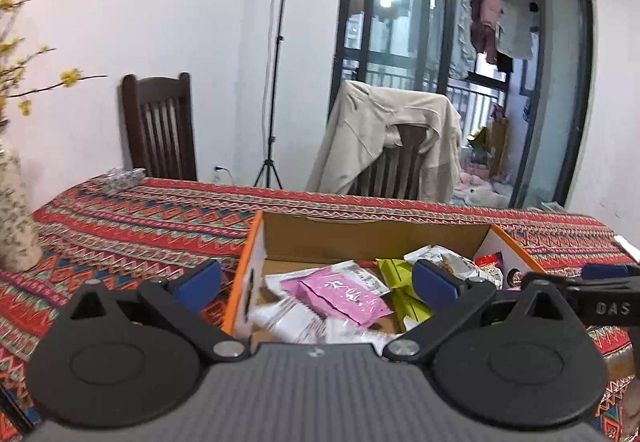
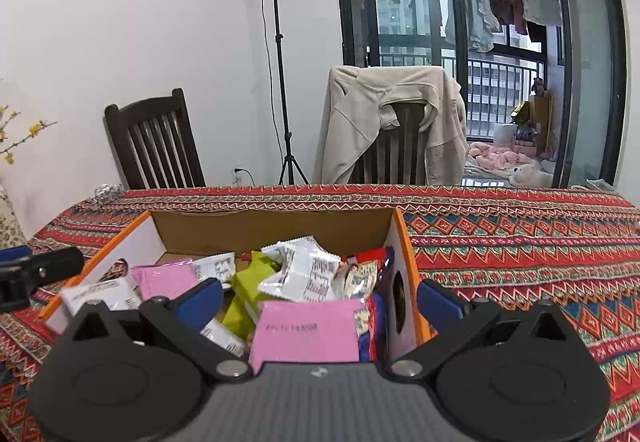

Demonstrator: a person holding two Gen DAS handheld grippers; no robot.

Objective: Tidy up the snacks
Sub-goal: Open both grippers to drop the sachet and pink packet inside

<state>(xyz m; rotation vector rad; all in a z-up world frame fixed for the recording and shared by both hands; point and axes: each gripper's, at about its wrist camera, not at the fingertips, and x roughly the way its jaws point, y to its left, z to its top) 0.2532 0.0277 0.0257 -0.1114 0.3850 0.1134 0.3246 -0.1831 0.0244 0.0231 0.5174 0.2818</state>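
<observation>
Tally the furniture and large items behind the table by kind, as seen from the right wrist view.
Wooden chairs: 2, a bare chair and a chair draped with the jacket
Beige jacket: 1
Light stand: 1
Total: 4

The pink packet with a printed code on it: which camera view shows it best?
The right wrist view shows the pink packet best: it lies flat and near in the cardboard box, with its code facing the camera. The left wrist view shows a pink packet too, but I cannot tell whether it is the same one.
</observation>
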